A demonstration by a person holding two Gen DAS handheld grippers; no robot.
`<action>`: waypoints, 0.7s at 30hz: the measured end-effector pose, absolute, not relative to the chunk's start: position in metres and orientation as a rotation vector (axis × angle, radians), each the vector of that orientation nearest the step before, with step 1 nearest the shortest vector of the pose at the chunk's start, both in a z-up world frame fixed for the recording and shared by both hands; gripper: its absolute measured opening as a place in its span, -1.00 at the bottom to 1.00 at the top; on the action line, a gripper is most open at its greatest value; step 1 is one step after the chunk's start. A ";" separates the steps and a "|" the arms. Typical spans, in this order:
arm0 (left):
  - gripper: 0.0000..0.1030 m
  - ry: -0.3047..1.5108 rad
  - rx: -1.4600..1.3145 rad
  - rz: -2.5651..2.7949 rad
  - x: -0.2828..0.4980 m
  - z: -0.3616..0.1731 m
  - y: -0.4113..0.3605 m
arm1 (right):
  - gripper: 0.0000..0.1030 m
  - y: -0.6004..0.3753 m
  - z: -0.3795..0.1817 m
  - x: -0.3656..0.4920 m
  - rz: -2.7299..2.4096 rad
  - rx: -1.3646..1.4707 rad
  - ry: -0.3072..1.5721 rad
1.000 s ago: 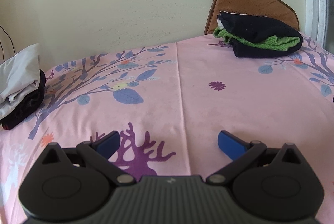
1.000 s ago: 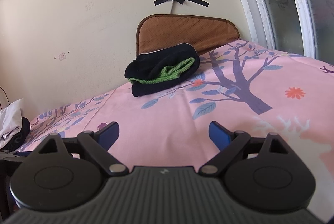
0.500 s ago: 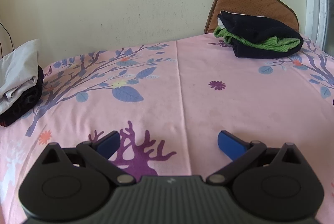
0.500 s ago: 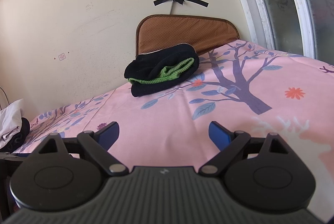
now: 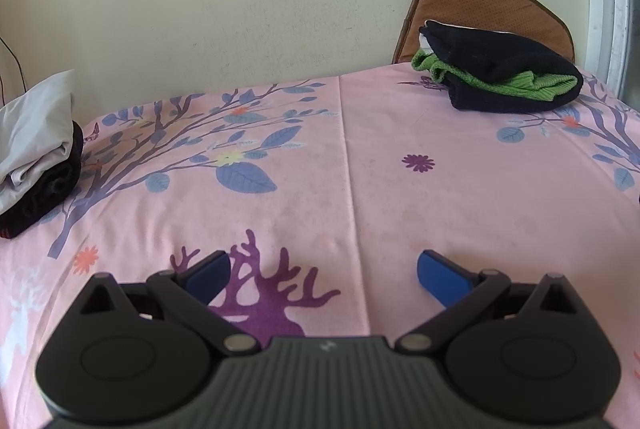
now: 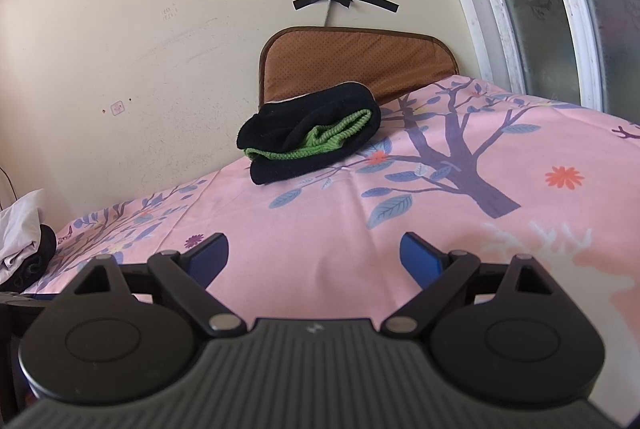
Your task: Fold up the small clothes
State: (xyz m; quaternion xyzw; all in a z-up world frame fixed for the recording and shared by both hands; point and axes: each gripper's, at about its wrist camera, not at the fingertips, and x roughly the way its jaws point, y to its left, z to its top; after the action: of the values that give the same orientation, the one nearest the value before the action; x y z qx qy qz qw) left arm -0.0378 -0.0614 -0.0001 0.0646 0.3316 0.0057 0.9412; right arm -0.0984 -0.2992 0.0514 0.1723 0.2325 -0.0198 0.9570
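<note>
1. Left gripper [image 5: 323, 271]: blue-padded fingers [image 5: 438, 279] spread wide apart, nothing between them; it hovers over the near part of the pink printed sheet [image 5: 312, 205].
2. Right gripper [image 6: 314, 255]: jaws likewise wide apart and empty, above the same sheet.
3. Black-and-green folded pile [image 5: 500, 79] lies at the far right of the sheet, just in front of a brown cushion [image 5: 476, 5] that leans on the wall.
4. White-and-black folded pile [image 5: 38, 153] sits at the far left edge of the sheet, well apart from the other pile.
5. Between the piles and both grippers the sheet lies flat and bare; a crease line [image 5: 348, 157] runs front to back.
6. Far edge of the sheet meets the wall; the right side ends near a window frame [image 6: 532, 9].
</note>
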 end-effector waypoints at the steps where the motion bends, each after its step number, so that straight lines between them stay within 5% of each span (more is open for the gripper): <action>1: 1.00 0.677 0.129 0.014 -0.038 0.000 -0.061 | 0.83 -0.299 0.051 -0.098 -0.040 0.350 0.472; 21: 1.00 0.669 0.141 0.036 -0.039 0.000 -0.060 | 0.83 -0.299 0.051 -0.099 -0.040 0.350 0.472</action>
State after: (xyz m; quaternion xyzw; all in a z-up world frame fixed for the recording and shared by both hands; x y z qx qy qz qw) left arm -0.0386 -0.0603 -0.0003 0.0691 0.3281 0.0175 0.9420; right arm -0.0985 -0.2988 0.0515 0.1724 0.2326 -0.0197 0.9570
